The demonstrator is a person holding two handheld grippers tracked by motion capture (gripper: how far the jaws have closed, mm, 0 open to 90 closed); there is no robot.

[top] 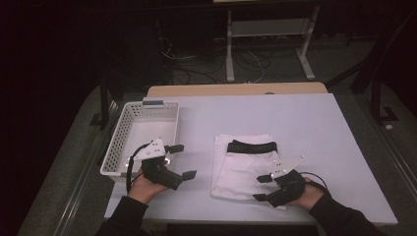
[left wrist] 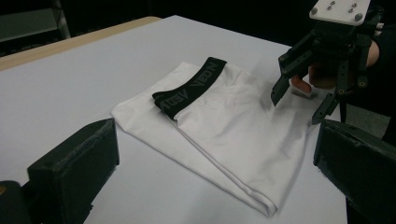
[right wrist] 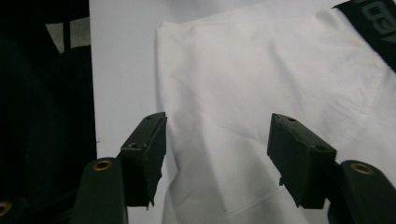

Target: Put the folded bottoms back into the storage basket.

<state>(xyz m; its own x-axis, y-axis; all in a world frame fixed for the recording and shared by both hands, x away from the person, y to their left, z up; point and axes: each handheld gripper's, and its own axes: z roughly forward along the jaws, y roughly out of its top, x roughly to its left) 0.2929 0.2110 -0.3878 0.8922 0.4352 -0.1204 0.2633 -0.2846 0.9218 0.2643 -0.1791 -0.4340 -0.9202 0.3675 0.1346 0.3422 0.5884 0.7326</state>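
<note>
A folded white garment (top: 241, 167) with a black waistband (top: 252, 146) lies flat on the white table (top: 295, 123). My right gripper (top: 261, 188) hovers at the garment's near right corner, jaws open. In the right gripper view the two jaws (right wrist: 218, 128) stand apart just above the white fabric (right wrist: 261, 79) and nothing is pinched. My left gripper (top: 182, 161) is held open to the left of the garment, near the basket, with nothing between its jaws. The left gripper view looks across the garment (left wrist: 224, 126) at the right gripper (left wrist: 296, 109).
A white plastic basket (top: 118, 142) stands at the table's left edge, just behind my left hand. A wooden strip (top: 236, 89) runs along the far edge. Beyond it are a metal stand's legs (top: 305, 59) and floor cables. The table's near edge lies under both forearms.
</note>
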